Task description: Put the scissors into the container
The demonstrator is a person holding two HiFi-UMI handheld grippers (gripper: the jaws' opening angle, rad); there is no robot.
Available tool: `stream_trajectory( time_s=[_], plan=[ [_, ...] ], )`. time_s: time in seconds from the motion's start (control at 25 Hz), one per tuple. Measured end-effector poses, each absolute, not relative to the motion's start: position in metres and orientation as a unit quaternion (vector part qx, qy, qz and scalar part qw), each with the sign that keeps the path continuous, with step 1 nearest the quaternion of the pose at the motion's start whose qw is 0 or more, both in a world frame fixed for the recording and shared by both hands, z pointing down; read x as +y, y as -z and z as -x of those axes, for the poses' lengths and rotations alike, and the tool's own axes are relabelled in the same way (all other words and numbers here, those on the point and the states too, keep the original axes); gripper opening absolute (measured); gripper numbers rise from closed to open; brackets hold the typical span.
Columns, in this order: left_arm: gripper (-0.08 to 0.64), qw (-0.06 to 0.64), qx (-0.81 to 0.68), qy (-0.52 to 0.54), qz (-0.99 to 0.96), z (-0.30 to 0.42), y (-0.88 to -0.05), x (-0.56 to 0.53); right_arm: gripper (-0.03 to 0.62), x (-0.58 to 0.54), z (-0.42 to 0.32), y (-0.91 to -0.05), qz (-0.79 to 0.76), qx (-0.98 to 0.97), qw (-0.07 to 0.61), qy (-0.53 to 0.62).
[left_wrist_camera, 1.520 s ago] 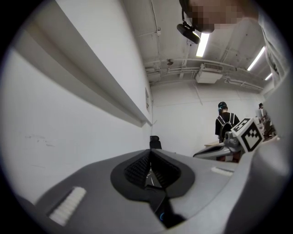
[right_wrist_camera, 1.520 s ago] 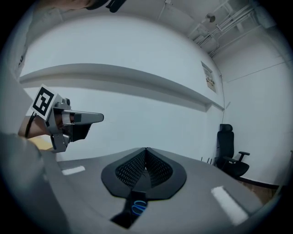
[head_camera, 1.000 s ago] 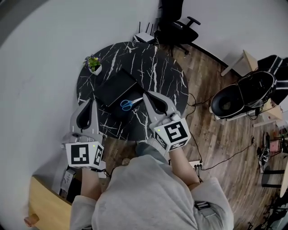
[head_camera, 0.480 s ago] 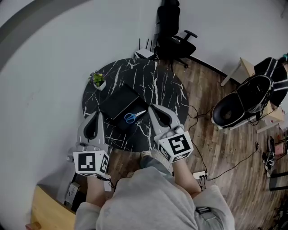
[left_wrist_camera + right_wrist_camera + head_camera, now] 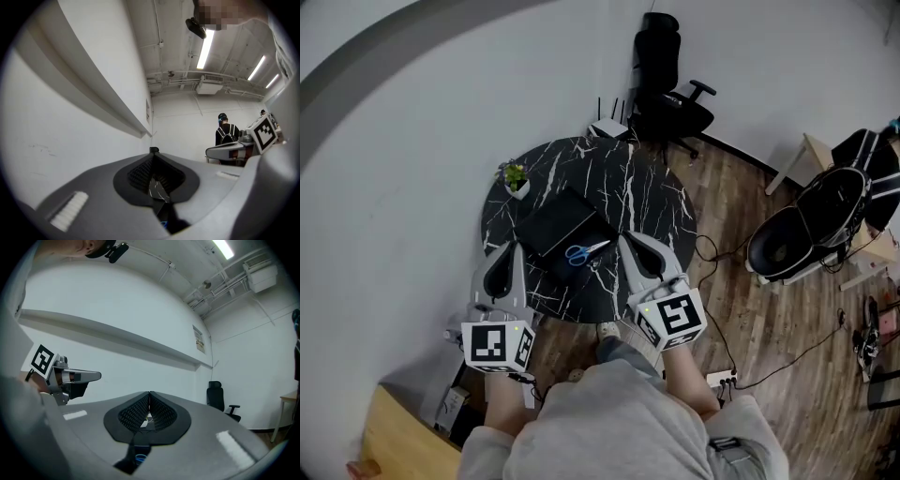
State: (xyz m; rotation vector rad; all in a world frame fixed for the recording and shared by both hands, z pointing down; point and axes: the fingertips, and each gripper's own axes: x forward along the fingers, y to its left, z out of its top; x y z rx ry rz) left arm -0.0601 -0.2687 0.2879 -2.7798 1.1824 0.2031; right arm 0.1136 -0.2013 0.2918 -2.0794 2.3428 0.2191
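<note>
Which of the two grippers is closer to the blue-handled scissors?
The right gripper: its tip is close beside the blade end of the scissors; the left gripper is farther off.

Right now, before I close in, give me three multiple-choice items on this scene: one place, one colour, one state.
1. The scissors lie: A in the left gripper; B in the right gripper; C on the round table, ahead of both.
2. Their handles are: A blue; B red; C black.
3. Both grippers are: A wide open; B shut, empty; C shut on the container.
Answers: C, they rest on the table near the container; A, the loops show blue; B, each gripper view shows tips together with nothing between.
</note>
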Motion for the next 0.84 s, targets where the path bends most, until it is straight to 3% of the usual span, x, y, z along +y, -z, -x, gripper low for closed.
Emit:
stream_trajectory(
  time_s=[0.84],
  plan=[
    [0.06, 0.063, 0.387, -0.07, 0.917, 0.056, -0.28, -0.243, 0.005, -0.172, -0.117, -0.285, 0.666, 0.741, 0.015, -0.079]
  ],
)
